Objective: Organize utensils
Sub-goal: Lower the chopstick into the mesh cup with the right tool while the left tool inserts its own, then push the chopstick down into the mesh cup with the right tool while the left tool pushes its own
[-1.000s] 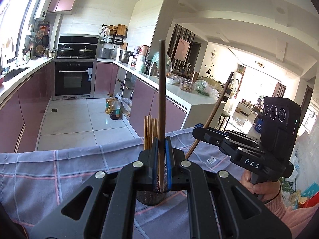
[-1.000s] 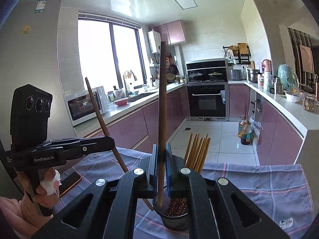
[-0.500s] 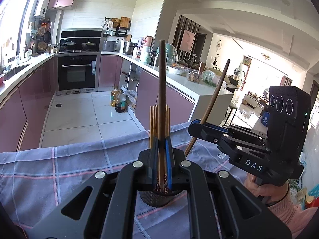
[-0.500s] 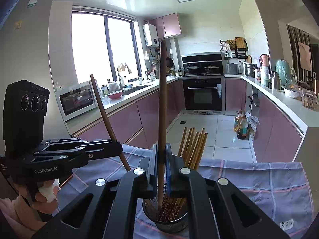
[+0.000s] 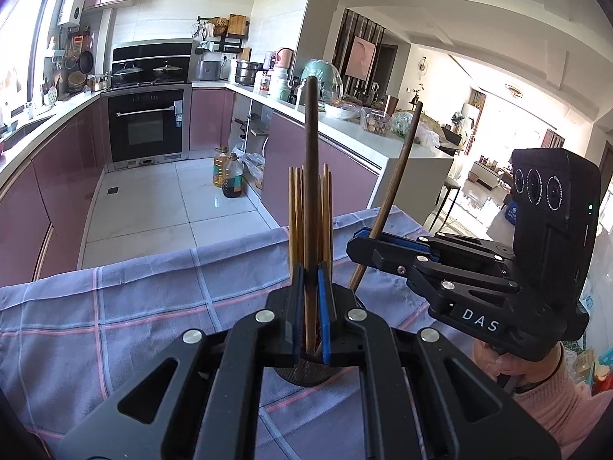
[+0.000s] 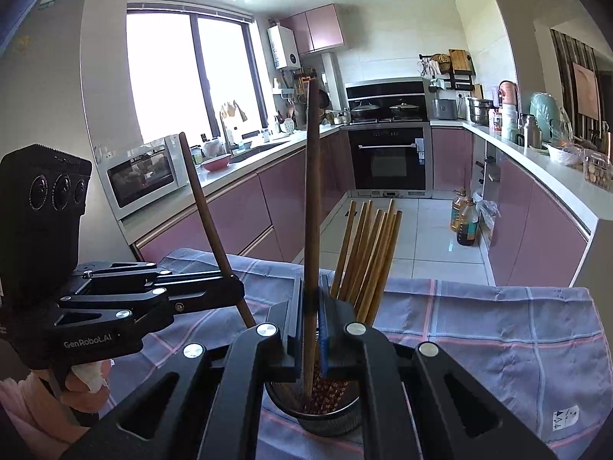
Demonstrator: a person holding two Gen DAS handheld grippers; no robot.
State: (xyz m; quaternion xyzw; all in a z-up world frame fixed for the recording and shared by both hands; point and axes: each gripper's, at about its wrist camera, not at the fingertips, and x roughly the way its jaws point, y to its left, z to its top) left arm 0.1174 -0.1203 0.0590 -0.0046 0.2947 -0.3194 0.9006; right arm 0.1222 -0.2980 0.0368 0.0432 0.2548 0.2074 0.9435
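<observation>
Left tongs clenched on a long dark brown wooden chopstick, blue pads pressed against both its sides, no gap visible. Stick held upright, lower end dipping into the round dark metal mesh utensil holder just beneath the tongs. Same left tongs visible from the right wrist camera, stick slanting through their tip.

Right tongs likewise shut tight around a second dark brown wooden chopstick, upright, its lower end down inside the same holder, among the patterned tips at the bottom. From the left wrist camera, right tongs gripping that stick at a tilt, lower end reaching the holder's rim.

Bundle of light bamboo chopsticks standing in the holder, leaning toward its far right side, close beside the held stick.

Holder standing on a lilac checked cloth spread over the bench.
</observation>
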